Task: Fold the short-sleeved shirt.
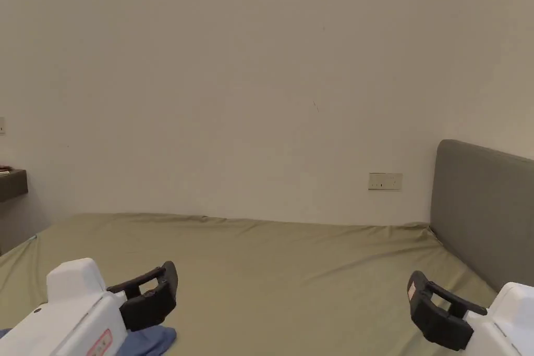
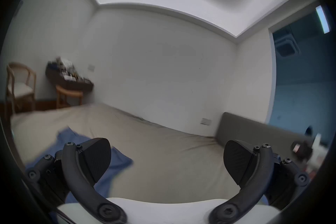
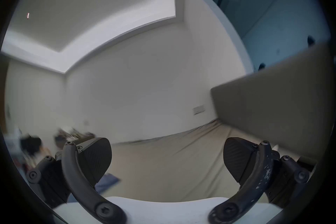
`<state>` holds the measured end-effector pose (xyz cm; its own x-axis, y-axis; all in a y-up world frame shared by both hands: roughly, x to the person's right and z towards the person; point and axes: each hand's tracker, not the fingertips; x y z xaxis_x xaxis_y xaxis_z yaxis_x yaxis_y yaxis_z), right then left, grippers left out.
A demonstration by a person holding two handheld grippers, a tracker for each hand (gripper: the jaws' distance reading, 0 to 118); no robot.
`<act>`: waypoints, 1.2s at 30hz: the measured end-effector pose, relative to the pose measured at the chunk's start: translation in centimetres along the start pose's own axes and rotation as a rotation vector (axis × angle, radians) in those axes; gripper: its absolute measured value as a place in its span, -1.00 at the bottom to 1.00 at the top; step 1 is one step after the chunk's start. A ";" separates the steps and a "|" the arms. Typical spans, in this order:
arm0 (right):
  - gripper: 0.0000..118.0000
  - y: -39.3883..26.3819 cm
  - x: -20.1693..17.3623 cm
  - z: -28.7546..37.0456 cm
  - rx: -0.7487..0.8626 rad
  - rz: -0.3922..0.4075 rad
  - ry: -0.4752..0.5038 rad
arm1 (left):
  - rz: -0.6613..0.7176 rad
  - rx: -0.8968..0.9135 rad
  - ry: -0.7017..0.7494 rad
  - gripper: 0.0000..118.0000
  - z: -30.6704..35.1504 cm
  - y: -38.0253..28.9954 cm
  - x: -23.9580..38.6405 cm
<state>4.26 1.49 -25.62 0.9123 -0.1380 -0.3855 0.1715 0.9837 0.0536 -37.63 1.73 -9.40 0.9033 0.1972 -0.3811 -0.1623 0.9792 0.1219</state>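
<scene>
Olive-green sheet covers the bed, the widest thing before me, with a grey headboard at three o'clock. Blue shirt lies crumpled at seven o'clock — partly under my left gripper, whose jaws stand wide with nothing between them. My right gripper, at five o'clock, is likewise wide apart and empty.

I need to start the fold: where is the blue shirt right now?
The shirt lies on the bed at the head view's bottom left, just under the left gripper, far from the headboard.
</scene>
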 end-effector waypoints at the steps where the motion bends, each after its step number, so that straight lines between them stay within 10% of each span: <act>1: 1.00 -0.1 -2.0 0.8 0.048 0.124 0.019 | -0.167 0.046 0.016 1.00 0.5 -0.1 0.5; 7: 1.00 -0.3 -5.9 2.7 0.060 0.240 0.056 | -0.213 0.067 0.017 1.00 0.5 -0.5 2.0; 19: 1.00 -0.6 -4.9 2.2 -0.024 0.119 0.079 | -0.172 0.069 -0.008 1.00 0.9 -0.8 1.4; 36: 1.00 0.4 -4.5 1.7 -0.024 0.150 0.083 | -0.191 0.072 0.005 1.00 1.0 -1.0 1.8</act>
<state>0.84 2.34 -22.26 0.8928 0.0197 -0.4501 0.0256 0.9952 0.0945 -35.39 1.05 -9.28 0.9130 0.0090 -0.4079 0.0404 0.9928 0.1124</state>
